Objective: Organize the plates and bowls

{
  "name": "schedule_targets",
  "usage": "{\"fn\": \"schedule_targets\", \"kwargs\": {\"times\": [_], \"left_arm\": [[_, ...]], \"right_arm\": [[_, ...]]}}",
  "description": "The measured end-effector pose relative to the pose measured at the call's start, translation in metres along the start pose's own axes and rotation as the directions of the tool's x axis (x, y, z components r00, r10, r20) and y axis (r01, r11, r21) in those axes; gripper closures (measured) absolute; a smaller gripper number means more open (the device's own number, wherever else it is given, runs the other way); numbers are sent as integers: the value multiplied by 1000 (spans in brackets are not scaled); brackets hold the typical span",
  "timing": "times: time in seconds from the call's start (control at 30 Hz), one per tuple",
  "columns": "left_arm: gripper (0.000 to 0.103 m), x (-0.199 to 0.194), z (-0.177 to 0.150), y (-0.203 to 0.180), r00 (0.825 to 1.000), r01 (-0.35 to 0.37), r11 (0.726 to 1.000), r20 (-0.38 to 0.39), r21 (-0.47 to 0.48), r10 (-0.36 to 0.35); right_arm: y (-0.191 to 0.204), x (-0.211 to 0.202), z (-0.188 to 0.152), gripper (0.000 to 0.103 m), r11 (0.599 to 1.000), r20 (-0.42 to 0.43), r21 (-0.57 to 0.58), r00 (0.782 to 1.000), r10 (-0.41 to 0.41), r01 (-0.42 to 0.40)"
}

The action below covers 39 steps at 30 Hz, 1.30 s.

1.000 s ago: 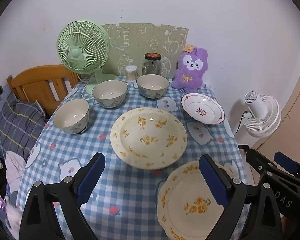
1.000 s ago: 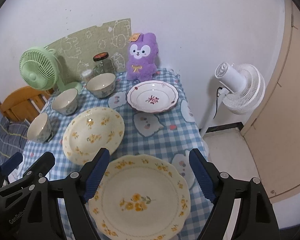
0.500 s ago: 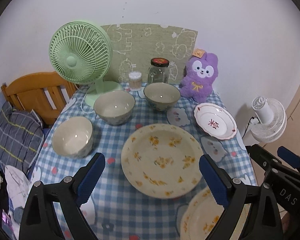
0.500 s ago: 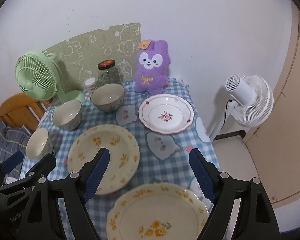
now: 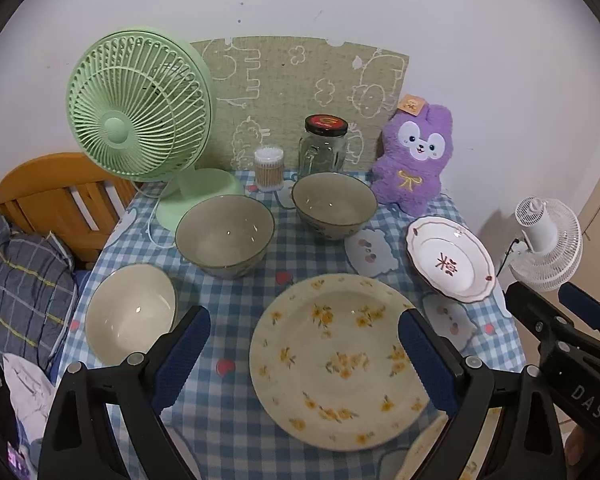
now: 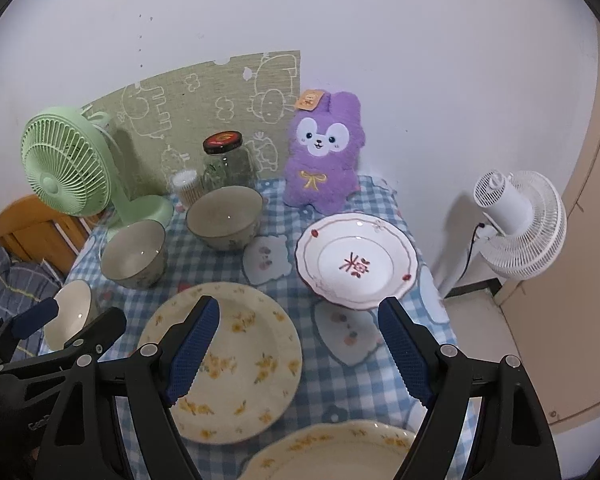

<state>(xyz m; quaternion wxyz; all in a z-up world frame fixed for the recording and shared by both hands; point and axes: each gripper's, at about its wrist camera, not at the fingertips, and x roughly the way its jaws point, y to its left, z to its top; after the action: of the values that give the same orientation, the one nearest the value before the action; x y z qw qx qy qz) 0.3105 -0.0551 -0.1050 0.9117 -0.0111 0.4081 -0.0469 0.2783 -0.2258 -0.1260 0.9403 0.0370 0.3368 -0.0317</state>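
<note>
On the blue checked tablecloth [image 5: 228, 420] lie a large cream plate with yellow flowers [image 5: 336, 360] [image 6: 240, 364], a second flowered plate at the near edge [image 6: 332, 452], and a white plate with red marks [image 5: 450, 258] [image 6: 356, 260]. Three bowls stand behind: a cream one [image 5: 130, 312] [image 6: 70, 310] and two grey-green ones [image 5: 224, 234] [image 5: 334, 204]. My left gripper [image 5: 304, 360] is open above the table's near side. My right gripper [image 6: 300, 350] is open above the plates. Neither holds anything.
A green desk fan [image 5: 138, 110], a cotton swab pot [image 5: 269, 168], a glass jar [image 5: 324, 146] and a purple plush rabbit [image 5: 416, 160] stand along the back wall. A white floor fan [image 6: 516, 224] stands right of the table. A wooden chair [image 5: 56, 192] is at left.
Both grippers have moved forward over the table toward the wall. The near flowered plate has slid to the bottom edge of both views. Both grippers stay open.
</note>
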Motion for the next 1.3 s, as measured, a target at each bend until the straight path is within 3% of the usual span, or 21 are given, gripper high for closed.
{"fn": "schedule_targets", "kwargs": {"times": [0.33,0.87,1.3], "left_arm": [[7,51,1,11,999,-21,1000,-42,16,21],[10,120,-32,16,985,-25,999,-170,40,32],[18,146,-47,22,966,-41,999,-255,26,46]], "right_arm": [[13,52,0,19,1000,-47,9,999,5,-4],[21,123,-30,19,1000,-165,-10,986,-19,17],[23,156,-47,31,1000,-262,0,965,-17,17]]}}
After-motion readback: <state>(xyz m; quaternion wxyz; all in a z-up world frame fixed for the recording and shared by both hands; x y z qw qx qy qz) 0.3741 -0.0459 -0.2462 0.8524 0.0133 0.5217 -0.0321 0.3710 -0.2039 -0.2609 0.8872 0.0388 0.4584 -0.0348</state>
